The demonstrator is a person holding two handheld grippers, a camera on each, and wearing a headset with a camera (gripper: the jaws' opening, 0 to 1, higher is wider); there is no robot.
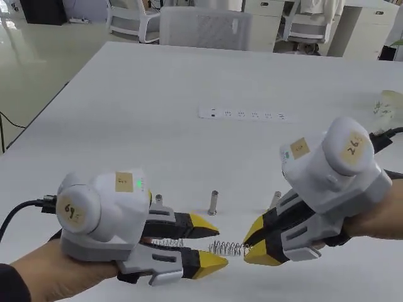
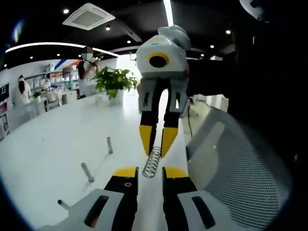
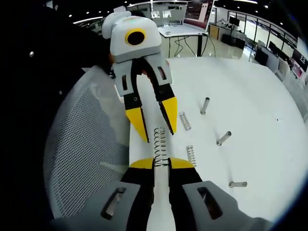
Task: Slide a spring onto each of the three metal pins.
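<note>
Three short metal pins (image 1: pixel 213 202) stand upright in a row on the white table (image 1: pixel 189 94). My right gripper (image 1: pixel 252 244) is shut on one end of a coil spring (image 1: pixel 227 247) and holds it level just above the table. My left gripper (image 1: pixel 213 242) faces it, open, with its yellow tips on either side of the spring's free end. In the right gripper view the spring (image 3: pixel 160 142) runs from my right gripper (image 3: pixel 161 163) up towards the left gripper (image 3: pixel 155 120). The left gripper view has the spring (image 2: pixel 152 162) just above my left gripper (image 2: pixel 150 172). Two more springs (image 3: pixel 185 120) lie on the table near the pins (image 3: pixel 223 138).
A white power strip (image 1: pixel 244 114) lies across the middle of the table. A pale cup (image 1: pixel 390 104) stands at the right edge. A grey mesh chair (image 2: pixel 231 168) sits close to the table's near edge. Office chairs and desks stand beyond the far edge.
</note>
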